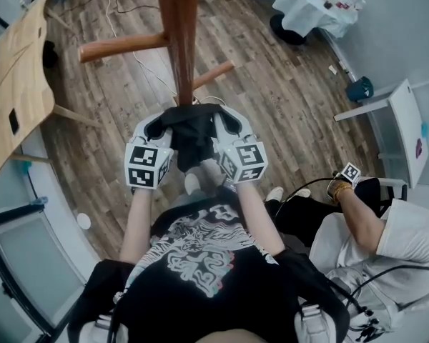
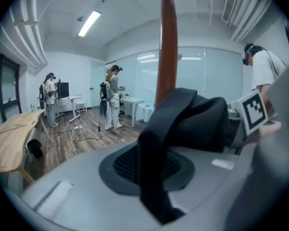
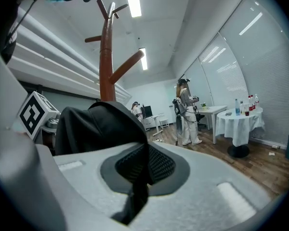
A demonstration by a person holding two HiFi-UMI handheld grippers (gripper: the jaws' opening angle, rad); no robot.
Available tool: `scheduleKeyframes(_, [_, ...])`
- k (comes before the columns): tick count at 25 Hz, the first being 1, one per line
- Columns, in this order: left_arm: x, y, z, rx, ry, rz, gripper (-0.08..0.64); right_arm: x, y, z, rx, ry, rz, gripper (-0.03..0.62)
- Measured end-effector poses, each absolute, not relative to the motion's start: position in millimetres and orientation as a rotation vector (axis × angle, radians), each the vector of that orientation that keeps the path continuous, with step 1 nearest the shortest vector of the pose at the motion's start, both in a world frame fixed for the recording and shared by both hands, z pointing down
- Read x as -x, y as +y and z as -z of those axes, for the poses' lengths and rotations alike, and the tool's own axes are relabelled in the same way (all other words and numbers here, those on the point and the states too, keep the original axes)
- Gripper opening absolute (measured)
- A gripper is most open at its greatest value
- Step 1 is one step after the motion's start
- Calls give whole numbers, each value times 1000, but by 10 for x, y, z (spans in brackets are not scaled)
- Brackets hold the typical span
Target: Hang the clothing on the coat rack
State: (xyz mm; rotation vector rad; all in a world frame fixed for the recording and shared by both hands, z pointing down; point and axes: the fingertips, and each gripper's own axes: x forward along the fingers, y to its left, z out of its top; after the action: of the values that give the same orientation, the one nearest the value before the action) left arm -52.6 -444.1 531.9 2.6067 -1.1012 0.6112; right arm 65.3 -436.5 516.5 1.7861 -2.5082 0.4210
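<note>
My left gripper and right gripper are each clamped on an edge of the black clothing, holding it spread between them below the coat rack at twelve o'clock, evidently ready for hanging.

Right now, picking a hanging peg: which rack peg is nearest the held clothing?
The thinner peg angling right, just above the black clothing in the head view; the thicker peg juts left, farther off.
</note>
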Motion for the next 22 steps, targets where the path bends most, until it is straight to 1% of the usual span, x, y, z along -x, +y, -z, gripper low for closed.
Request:
scheduleKeyframes(2, [531, -4439, -5328, -2607, -1118, -617, 37, -678, -4347, -5172, -1788, -2503, -426, 6])
scheduleKeyframes(3, [536, -4446, -5326, -2607, -1132, -617, 62, -690, -4343, -5173, -1789, -2502, -434, 21])
scheduleKeyframes(4, [544, -4453, -5323, -2603, -1147, -618, 91, -698, -4336, -5173, -1788, -2501, -446, 53])
scheduleKeyframes(8, [538, -4430, -5328, -2590, -1175, -629, 163, -762, -4270, -5164, -1789, -2494, -463, 63])
scheduleKeyframes(11, [534, -4416, -5326, -2592, -1171, -650, 179, -803, -4260, -5165, -1787, -2497, -482, 78])
scheduleKeyframes(14, [566, -4416, -5338, -2583, -1168, -655, 201, -811, -4234, -5126, -1792, -2499, -485, 78])
scheduleKeyframes(22, [663, -4270, -5344, -2561, -1191, -706, 206, -853, -4102, -5026, -1830, -2498, -463, 78])
